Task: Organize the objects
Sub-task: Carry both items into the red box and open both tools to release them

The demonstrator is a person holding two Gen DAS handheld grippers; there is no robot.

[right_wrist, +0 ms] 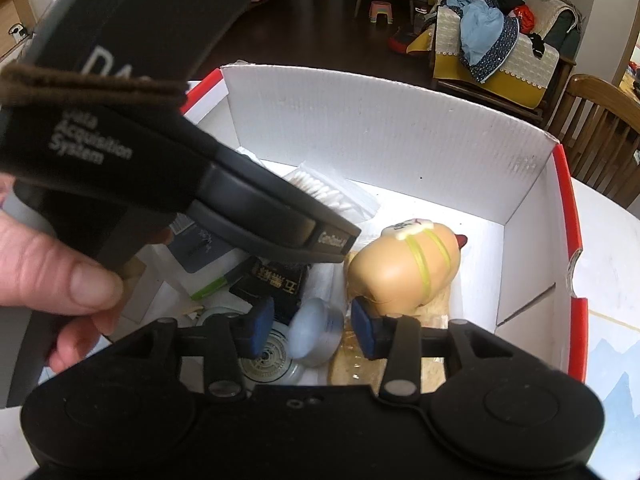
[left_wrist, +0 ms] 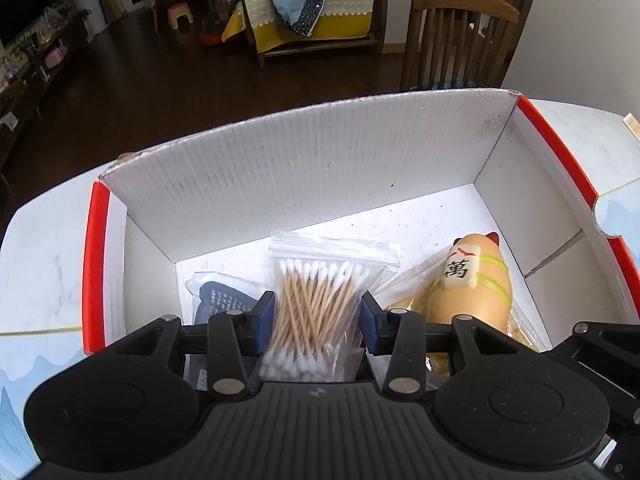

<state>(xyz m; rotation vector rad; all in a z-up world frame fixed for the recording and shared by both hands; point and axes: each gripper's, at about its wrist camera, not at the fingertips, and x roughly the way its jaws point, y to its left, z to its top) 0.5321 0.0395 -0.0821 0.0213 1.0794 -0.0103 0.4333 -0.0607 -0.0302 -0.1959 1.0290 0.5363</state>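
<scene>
A white cardboard box with red rims [left_wrist: 304,160] stands on the table and holds the objects. My left gripper [left_wrist: 317,320] is over the box with its blue pads on both sides of a clear zip bag of cotton swabs [left_wrist: 316,300], gripping it. A tan egg-shaped toy with a mahjong tile [left_wrist: 472,288] lies in the box to the right. My right gripper [right_wrist: 313,324] is open above a small round tin [right_wrist: 316,330], which is blurred between the pads. The toy [right_wrist: 404,264] lies just beyond. The left gripper's body [right_wrist: 160,152] crosses this view, hiding part of the swab bag [right_wrist: 320,192].
In the box lie a dark blue packet [left_wrist: 224,300], a black box with gold characters [right_wrist: 276,280], a green pen [right_wrist: 212,286], a round clear disc [right_wrist: 266,360] and a plastic wrapper under the toy [right_wrist: 400,360]. A wooden chair [left_wrist: 460,36] stands behind the table.
</scene>
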